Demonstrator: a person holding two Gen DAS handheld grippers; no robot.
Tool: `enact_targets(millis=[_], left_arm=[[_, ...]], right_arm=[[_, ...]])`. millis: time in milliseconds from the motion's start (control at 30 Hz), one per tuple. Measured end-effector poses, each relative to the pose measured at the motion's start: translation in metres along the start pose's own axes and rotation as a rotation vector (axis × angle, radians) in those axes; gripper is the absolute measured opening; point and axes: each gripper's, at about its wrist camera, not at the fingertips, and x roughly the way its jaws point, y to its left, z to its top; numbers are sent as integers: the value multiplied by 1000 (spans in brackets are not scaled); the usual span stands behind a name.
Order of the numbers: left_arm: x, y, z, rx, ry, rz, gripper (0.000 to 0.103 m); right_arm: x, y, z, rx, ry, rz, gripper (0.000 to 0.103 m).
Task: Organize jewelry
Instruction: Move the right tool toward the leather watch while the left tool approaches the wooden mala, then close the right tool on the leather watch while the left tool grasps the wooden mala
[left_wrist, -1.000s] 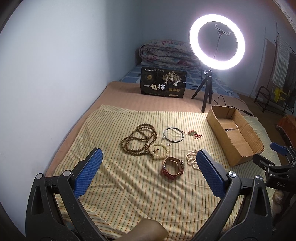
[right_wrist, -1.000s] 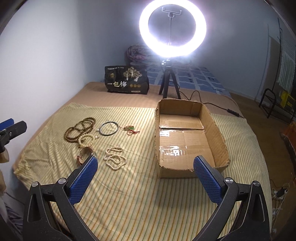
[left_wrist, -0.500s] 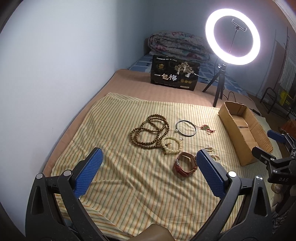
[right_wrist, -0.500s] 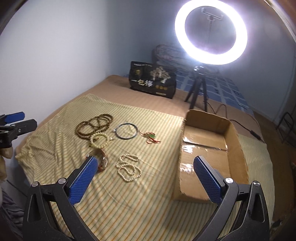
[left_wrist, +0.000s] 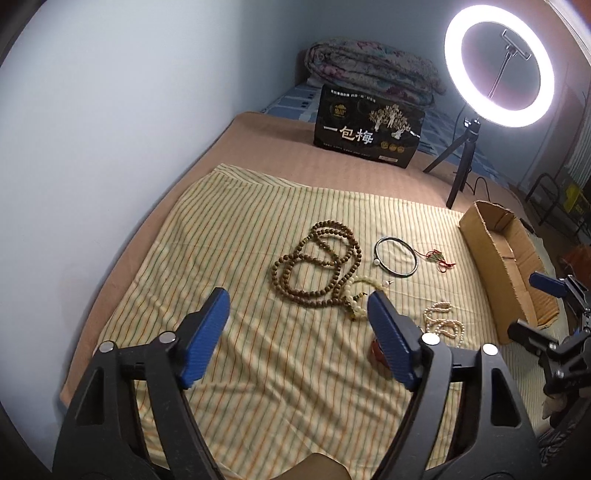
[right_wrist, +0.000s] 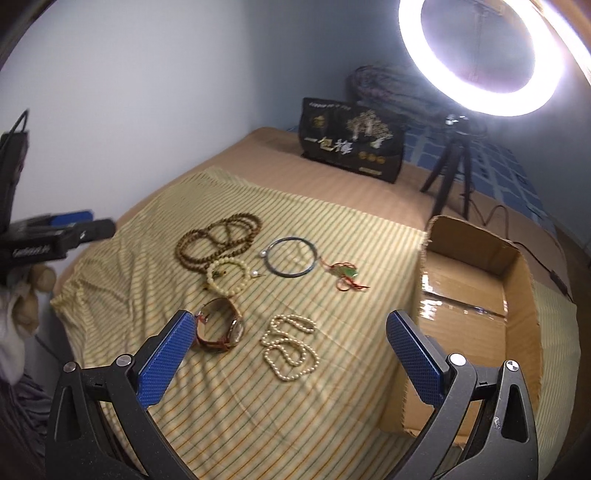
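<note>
Jewelry lies on a striped yellow cloth (left_wrist: 258, 354): a long brown bead string (left_wrist: 314, 264) (right_wrist: 218, 240), a cream bead bracelet (right_wrist: 227, 277), a dark bangle (left_wrist: 396, 256) (right_wrist: 291, 256), a red-corded pendant (right_wrist: 345, 275), a pearl string (right_wrist: 290, 345) (left_wrist: 443, 321) and a brown leather watch (right_wrist: 221, 330). My left gripper (left_wrist: 297, 308) is open and empty, just short of the brown beads. My right gripper (right_wrist: 291, 334) is open and empty above the pearls and watch. An open cardboard box (right_wrist: 480, 306) (left_wrist: 506, 266) sits to the right.
A black printed box (left_wrist: 367, 127) and a lit ring light on a tripod (left_wrist: 498, 66) stand behind the cloth. A folded quilt (left_wrist: 369, 74) lies at the back. A wall runs along the left. The bed edge is near me.
Both grippers have swung left and moved closer to the jewelry. The right view now centres on the pearls and watch instead of the box. Both stay open.
</note>
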Motion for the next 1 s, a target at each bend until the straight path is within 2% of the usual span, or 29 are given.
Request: enact_targets(millis=[167, 367, 533, 567, 633, 733, 800, 933, 1000], left_arm=[[24, -3, 10, 24, 48, -32, 74], [55, -8, 25, 35, 97, -72, 73], [89, -10, 38, -8, 176, -147, 73], [95, -9, 41, -21, 184, -146, 73], [110, -6, 45, -42, 212, -159, 73], [130, 0, 53, -63, 223, -135, 73], [142, 5, 57, -80, 238, -146, 73], [165, 14, 63, -123, 273, -147, 73], [173, 16, 63, -141, 291, -158, 73]], right_arm=[[18, 5, 4, 9, 58, 66, 102], [42, 15, 7, -3, 121, 113, 96], [58, 20, 7, 21, 165, 149, 94], [60, 21, 8, 27, 171, 154, 93], [66, 21, 9, 36, 186, 166, 83], [74, 21, 10, 52, 206, 177, 82], [77, 21, 11, 57, 214, 180, 82], [84, 21, 11, 63, 233, 198, 71], [87, 22, 11, 67, 241, 201, 71]])
